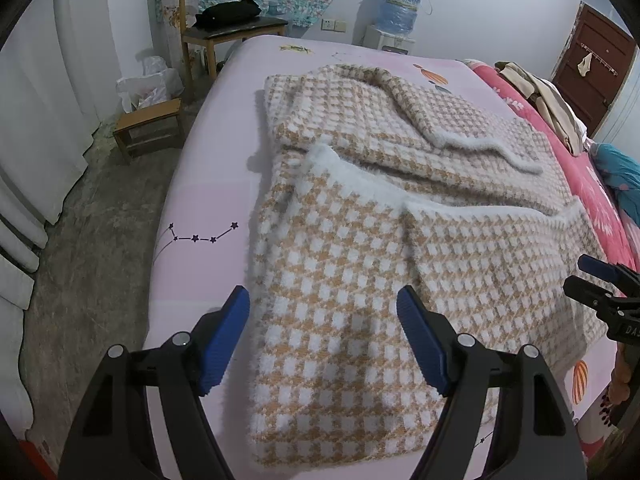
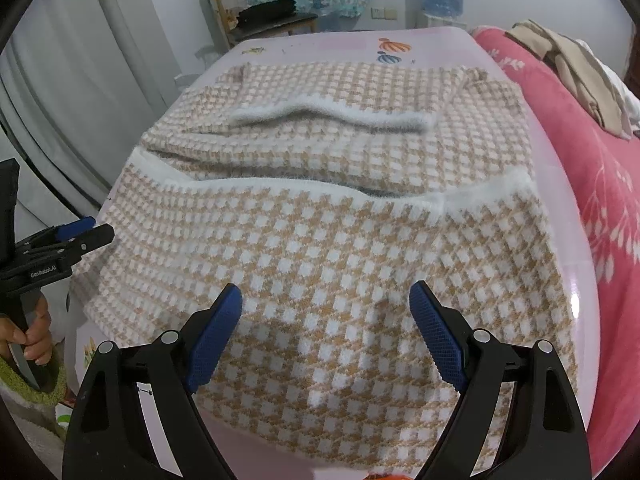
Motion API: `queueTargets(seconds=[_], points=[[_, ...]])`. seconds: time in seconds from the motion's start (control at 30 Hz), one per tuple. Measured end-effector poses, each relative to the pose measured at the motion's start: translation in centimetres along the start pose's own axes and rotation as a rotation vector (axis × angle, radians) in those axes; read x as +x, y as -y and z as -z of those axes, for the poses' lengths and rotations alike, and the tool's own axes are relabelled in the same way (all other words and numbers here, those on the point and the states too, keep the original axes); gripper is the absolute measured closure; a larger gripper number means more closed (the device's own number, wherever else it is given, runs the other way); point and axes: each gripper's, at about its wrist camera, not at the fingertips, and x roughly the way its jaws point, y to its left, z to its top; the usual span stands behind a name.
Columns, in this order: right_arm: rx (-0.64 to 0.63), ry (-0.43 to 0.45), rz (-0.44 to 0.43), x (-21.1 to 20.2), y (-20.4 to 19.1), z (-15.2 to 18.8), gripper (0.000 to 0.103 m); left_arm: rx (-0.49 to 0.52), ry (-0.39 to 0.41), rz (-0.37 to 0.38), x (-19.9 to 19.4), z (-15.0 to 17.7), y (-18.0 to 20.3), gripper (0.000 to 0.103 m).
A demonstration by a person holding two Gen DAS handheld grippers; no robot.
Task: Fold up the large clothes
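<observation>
Both hand-held grippers, left (image 1: 322,338) and right (image 2: 326,334), hover wide and empty over the half-folded sweater (image 1: 360,240) on the bed (image 1: 208,184); next, grip its near hem.

tan-and-white houndstooth garment (image 1: 360,264), pink bedsheet (image 1: 208,184), red floral blanket (image 2: 600,184)

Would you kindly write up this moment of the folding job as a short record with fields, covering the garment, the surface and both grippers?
garment: checked fuzzy sweater, tan and white, partly folded, sleeve with white cuff laid across its body
surface: bed with pink sheet
left gripper: open, above the sweater's near hem, holding nothing
right gripper: open, above the sweater's near part, holding nothing
beside the sweater: red floral blanket with beige clothes on it
background: wooden chair, water dispenser
</observation>
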Motion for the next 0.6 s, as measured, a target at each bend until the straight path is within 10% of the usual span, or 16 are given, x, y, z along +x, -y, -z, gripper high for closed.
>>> queueTargets(seconds=[0.4, 0.6], points=[[0.042, -0.037, -0.030, 1.3, 1.2, 0.8, 0.021, 0.026, 0.103, 0.052, -1.3, -0.1, -0.6, 0.030], [0.075, -0.050, -0.070, 1.6, 2.2, 1.1, 0.021, 0.014, 0.086, 0.092, -0.3, -0.7, -1.4, 0.049]])
